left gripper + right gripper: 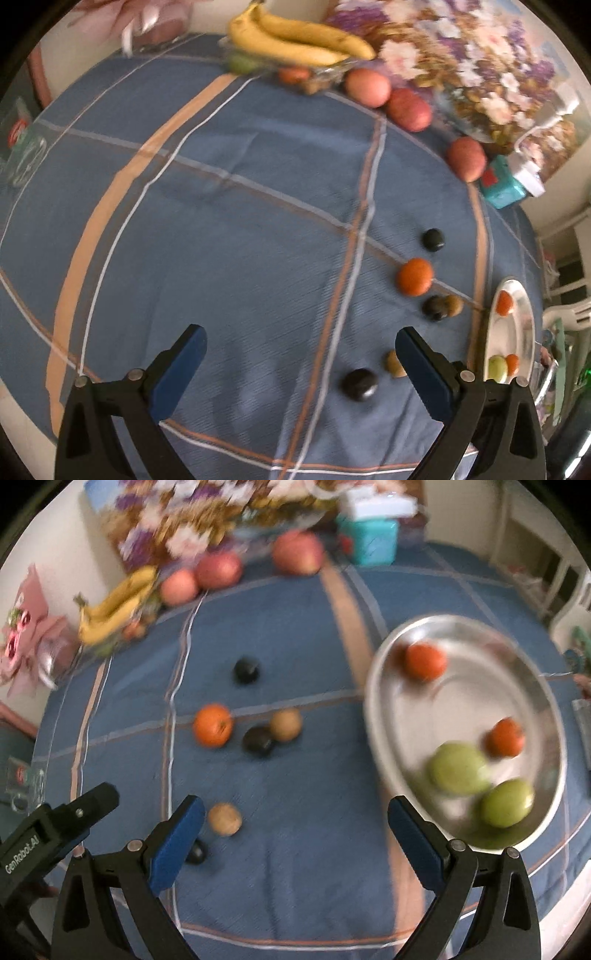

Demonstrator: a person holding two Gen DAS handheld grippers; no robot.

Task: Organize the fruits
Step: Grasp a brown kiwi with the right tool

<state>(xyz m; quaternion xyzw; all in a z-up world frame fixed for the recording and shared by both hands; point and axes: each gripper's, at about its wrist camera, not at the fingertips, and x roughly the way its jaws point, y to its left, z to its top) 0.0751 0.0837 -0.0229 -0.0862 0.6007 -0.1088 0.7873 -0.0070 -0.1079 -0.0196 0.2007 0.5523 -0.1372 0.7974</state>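
A round steel plate [384,709] on the blue cloth holds two green fruits [458,768] and two small orange fruits [424,661]; it shows edge-on in the left wrist view [526,314]. Loose on the cloth lie an orange [212,724] [414,276], dark plums [258,741] [359,384] and brown round fruits [224,818] [393,363]. My left gripper [301,350] is open and empty above the cloth, the near plum between its fingers' line. My right gripper [295,823] is open and empty, left of the plate.
Bananas [295,37] on a glass dish and three red apples [367,86] sit at the table's far edge, by a floral picture [461,55] and a teal box [502,184]. A glass mug [26,786] stands at the left edge. The left gripper's body [55,830] shows in the right wrist view.
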